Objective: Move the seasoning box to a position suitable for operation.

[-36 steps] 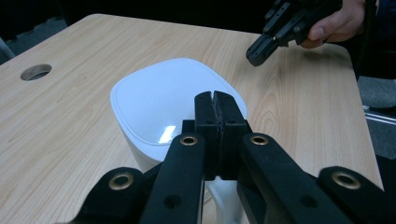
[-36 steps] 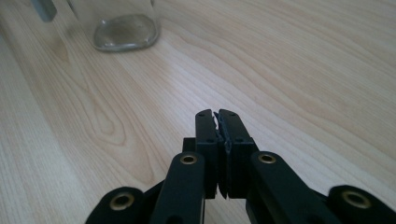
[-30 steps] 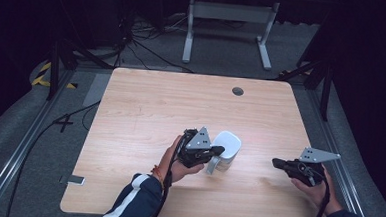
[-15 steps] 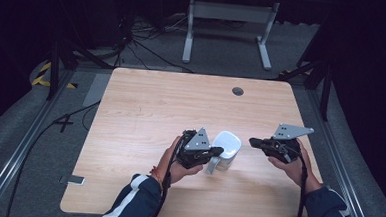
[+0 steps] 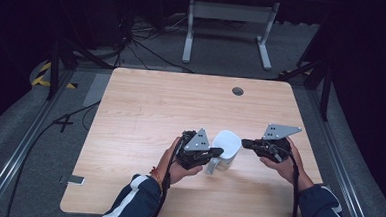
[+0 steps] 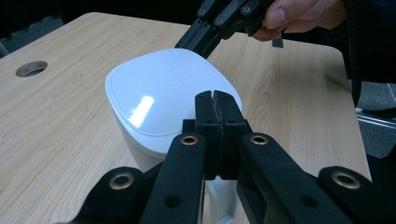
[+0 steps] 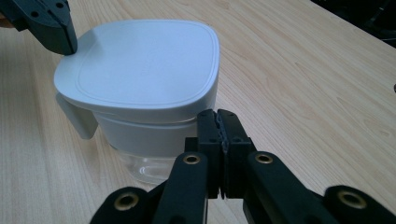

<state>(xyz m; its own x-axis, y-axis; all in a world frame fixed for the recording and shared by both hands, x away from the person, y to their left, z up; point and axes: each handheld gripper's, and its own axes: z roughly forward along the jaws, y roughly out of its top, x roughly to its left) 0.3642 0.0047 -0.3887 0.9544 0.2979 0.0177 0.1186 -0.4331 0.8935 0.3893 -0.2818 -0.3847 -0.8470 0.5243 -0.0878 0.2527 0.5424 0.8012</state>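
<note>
Left hand-held gripper [image 5: 217, 152] has its 2 jaws pressed together with nothing between them, tips touching the near-left side of the white-lidded container [image 5: 226, 146], just above its handle. Right hand-held gripper [image 5: 245, 143] also has jaws fully closed, no gap, empty, tips right at the container's right edge; contact cannot be told for sure. In the left gripper view the closed jaws [image 6: 218, 122] sit in front of the white lid [image 6: 159, 93], with the other gripper's black tips [image 6: 198, 41] at the lid's far edge. In the right gripper view the closed jaws [image 7: 219, 135] point at the container [image 7: 140, 88]: rounded-square white lid, white upper band, clear lower body, white handle [image 7: 77, 119] on its side; the left gripper's tip [image 7: 58, 32] rests on the lid corner. Container stands upright on the light wood bench [image 5: 156, 101], in the near-right part, between the 2 grippers. Each hand [image 5: 170, 165] wraps a gripper body; dark sleeves with a white stripe. Round cable hole [image 5: 238, 91] in the bench's far side. Small flat object [image 5: 75, 180] at the near-left bench edge. White frame legs [image 5: 230, 20] on the floor beyond.
</note>
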